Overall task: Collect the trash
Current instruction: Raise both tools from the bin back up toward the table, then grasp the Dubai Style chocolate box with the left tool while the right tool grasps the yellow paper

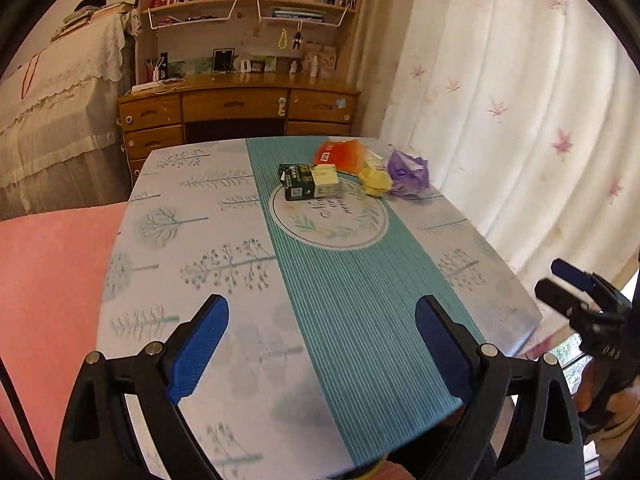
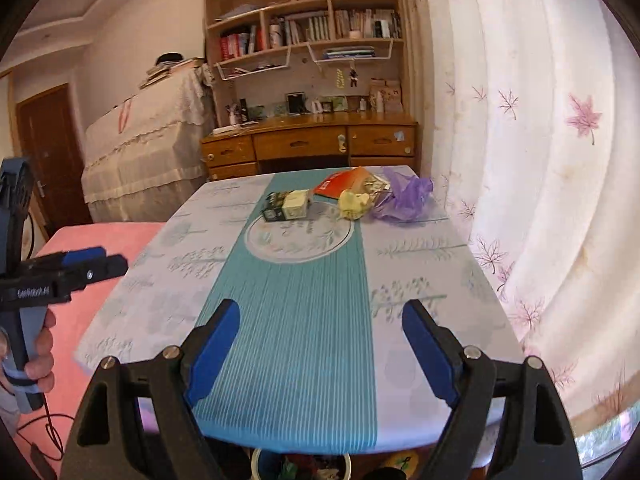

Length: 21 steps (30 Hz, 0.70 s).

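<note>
I'm holding the left gripper (image 1: 322, 344) and right gripper (image 2: 320, 350) spread wide, both empty, over the table's (image 2: 420, 344) near edge. The trash is lying well ahead by the far edge: dark carton (image 1: 310, 181), orange packet (image 1: 340, 154), yellow wad (image 1: 375, 181), purple bag (image 1: 408, 172). Only the right wrist view is showing a bin (image 2: 260, 462) under the near edge.

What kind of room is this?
Probably a bedroom or study at home: a wooden desk under a bookshelf, a flowered curtain, and a table with a printed cloth.
</note>
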Tool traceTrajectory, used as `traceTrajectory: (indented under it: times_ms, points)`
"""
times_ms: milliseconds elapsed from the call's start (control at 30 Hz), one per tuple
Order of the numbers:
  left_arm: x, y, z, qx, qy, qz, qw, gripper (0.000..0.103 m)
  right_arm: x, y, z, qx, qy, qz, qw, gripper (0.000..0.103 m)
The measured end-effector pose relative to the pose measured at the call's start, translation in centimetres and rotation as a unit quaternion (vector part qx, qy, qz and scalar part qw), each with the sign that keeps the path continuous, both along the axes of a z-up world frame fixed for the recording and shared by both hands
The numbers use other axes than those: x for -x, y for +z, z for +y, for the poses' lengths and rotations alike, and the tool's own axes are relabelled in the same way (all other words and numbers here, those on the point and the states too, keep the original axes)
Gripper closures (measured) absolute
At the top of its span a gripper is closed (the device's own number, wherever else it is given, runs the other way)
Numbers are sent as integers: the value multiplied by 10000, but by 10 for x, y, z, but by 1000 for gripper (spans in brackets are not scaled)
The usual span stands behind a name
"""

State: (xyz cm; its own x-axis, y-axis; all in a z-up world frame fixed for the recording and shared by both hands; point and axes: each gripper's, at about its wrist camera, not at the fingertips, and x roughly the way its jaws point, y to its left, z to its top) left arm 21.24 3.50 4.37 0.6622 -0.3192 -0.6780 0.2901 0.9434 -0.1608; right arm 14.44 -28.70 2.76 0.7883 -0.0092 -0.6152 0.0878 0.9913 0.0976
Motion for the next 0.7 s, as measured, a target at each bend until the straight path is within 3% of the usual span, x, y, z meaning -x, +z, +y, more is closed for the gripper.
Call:
traceTrajectory:
  times_ms: [233, 400, 700]
  points:
    - [-96, -19, -7, 59, 65, 406, 9991, 10, -110, -12, -25, -361, 37, 295, 9989, 29]
    - [-162, -35, -18, 194, 65, 747, 9970, 10, -185, -35, -37, -670, -77, 694, 9953, 29]
    - [-257, -71, -43, 324, 180, 1340, 9903, 10, -287, -83, -56, -570, -393, 1279, 9894, 29]
